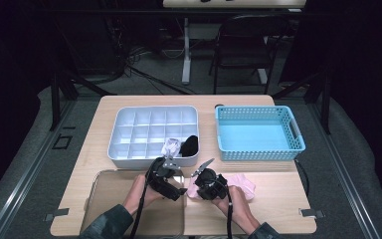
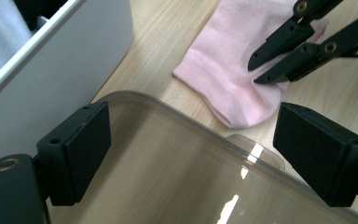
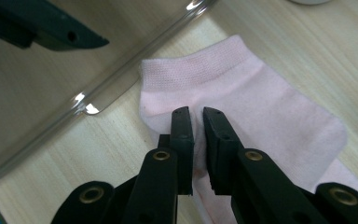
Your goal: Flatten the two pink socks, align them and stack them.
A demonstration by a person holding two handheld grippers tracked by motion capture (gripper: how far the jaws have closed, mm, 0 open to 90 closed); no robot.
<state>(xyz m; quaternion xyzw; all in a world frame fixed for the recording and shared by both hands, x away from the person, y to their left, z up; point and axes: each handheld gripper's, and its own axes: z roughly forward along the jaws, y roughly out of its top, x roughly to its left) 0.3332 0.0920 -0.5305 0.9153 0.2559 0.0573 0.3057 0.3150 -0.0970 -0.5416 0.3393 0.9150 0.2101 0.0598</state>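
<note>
A pink sock (image 1: 242, 184) (image 2: 228, 70) (image 3: 265, 107) lies flat on the wooden table, near its front edge. My right gripper (image 1: 193, 190) (image 3: 196, 114) is shut on a pinch of the sock's fabric just behind the cuff. From the left gripper view the right gripper (image 2: 257, 70) has its two thin jaws close together on the sock. My left gripper (image 1: 180, 192) (image 2: 191, 135) stands open above the corner of a clear plastic lid (image 1: 114, 199) (image 2: 177, 182) (image 3: 46, 88), with nothing between its pads.
A white divided organiser (image 1: 129, 160) behind the hands holds a white sock (image 1: 170, 147) and a black sock (image 1: 190, 144) in its front right cells. A blue basket (image 1: 298, 144) stands at the back right. The sock's cuff lies close to the lid's edge.
</note>
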